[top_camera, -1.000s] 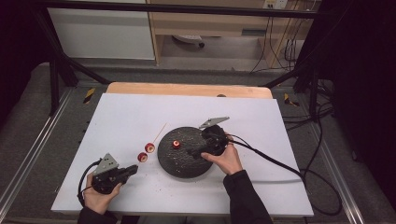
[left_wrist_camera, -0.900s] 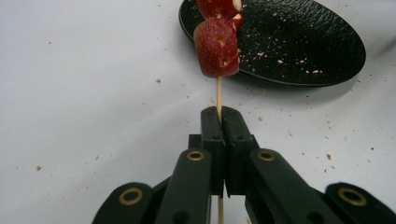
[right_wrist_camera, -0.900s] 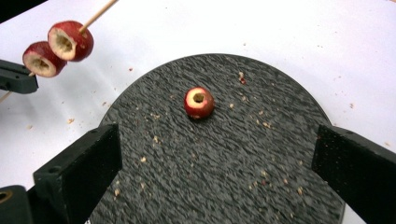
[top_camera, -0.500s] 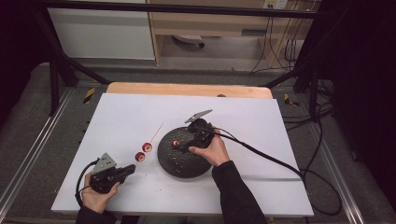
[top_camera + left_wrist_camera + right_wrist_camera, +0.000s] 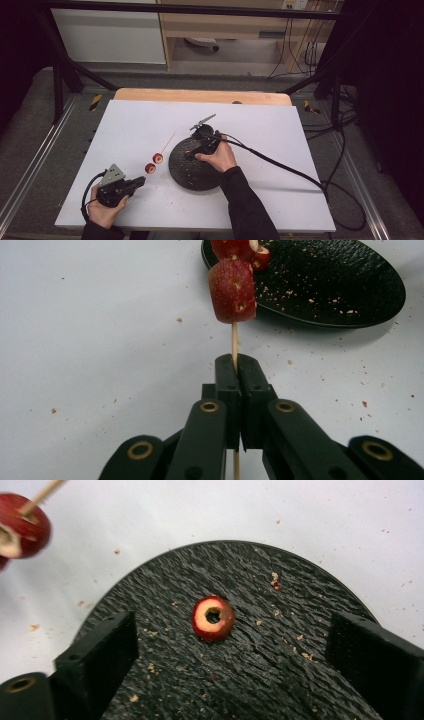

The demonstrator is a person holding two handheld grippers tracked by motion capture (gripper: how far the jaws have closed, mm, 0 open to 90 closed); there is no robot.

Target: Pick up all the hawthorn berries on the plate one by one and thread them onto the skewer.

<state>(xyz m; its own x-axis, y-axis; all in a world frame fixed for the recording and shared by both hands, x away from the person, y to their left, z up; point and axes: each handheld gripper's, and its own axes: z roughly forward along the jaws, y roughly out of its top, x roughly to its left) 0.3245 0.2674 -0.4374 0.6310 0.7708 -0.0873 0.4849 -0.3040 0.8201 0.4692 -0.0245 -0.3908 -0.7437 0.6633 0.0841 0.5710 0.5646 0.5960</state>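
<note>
A thin wooden skewer (image 5: 233,340) carries two red cored fruit pieces (image 5: 154,163), and my left gripper (image 5: 236,362) is shut on its bare end near the table's front left (image 5: 139,181). The nearest skewered piece (image 5: 231,290) hangs just short of the black plate (image 5: 325,280). One more red fruit piece (image 5: 213,618), with a hole through its middle, lies on the textured black plate (image 5: 280,680). My right gripper (image 5: 232,626) hovers over that plate (image 5: 192,172), open, one jaw on each side of the piece without touching it.
The white table sheet (image 5: 280,135) is dotted with crumbs around the plate. The right gripper's cable (image 5: 280,165) trails across the sheet to the right edge. A wooden strip (image 5: 200,95) runs along the table's far side.
My right gripper has moved left across the plate and now stands around the loose fruit piece. The left gripper and its skewer have stayed put.
</note>
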